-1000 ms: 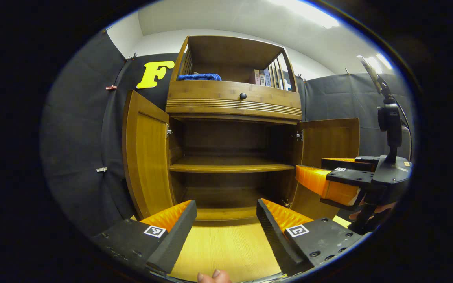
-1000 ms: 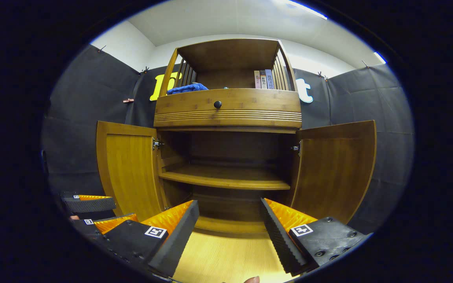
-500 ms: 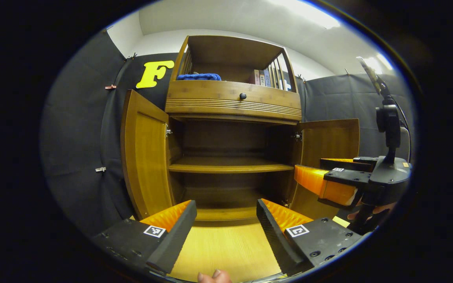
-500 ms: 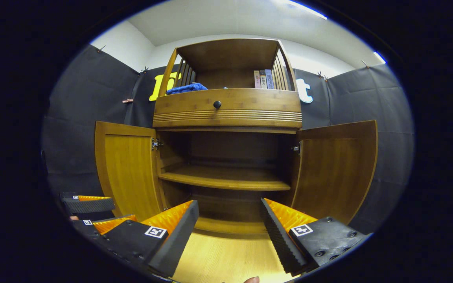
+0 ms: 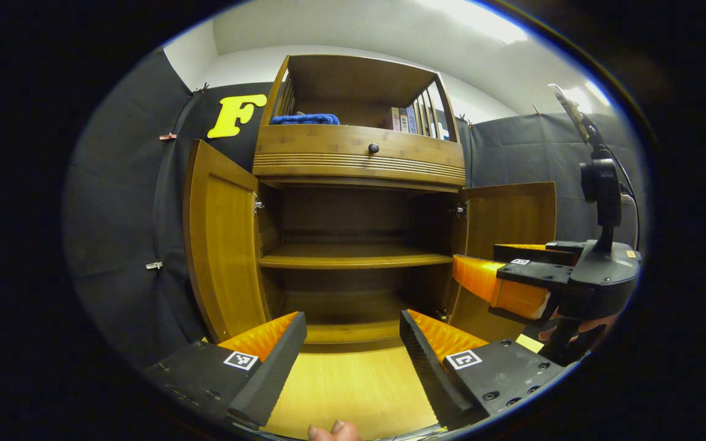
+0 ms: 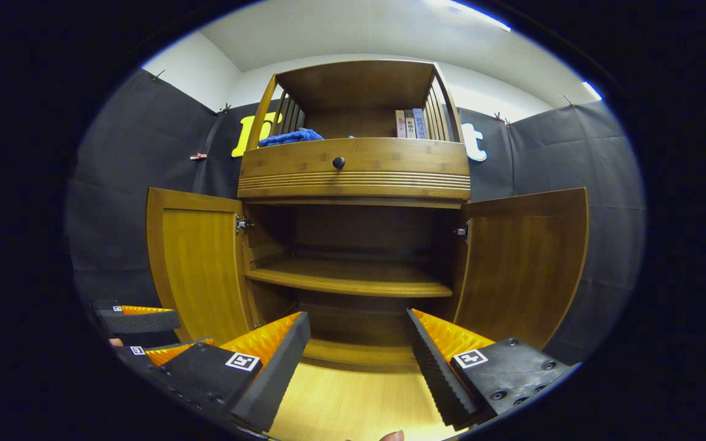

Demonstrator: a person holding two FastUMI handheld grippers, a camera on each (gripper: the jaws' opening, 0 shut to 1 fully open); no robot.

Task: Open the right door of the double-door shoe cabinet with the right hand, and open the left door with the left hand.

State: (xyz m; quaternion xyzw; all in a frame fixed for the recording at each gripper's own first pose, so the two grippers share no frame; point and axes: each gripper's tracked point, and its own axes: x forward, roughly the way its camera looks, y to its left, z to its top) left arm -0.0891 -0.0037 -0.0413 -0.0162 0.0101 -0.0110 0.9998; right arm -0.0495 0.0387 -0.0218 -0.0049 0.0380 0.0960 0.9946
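Left gripper [image 5: 353, 343] nudged rightward, blue cloth [image 5: 304, 119] above

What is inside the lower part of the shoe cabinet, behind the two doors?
With the left door and right door swung open, the cabinet shows one bare shelf and a dark back panel. No shoes are visible. The right gripper covers part of the bottom.

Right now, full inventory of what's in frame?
shoe cabinet: 1, brown wood, centre, against black cloth wall
left door: 1, wood, swung open
right door: 1, wood, swung open
inner shelf: 1, wood, bare
drawer knob: 1, black, drawer front
blue cloth: 1, top shelf left
books: a few, upright, top shelf right
floor: light wood
left tongs: black and orange, open, holding nothing
right tongs: black and orange, open, holding nothing
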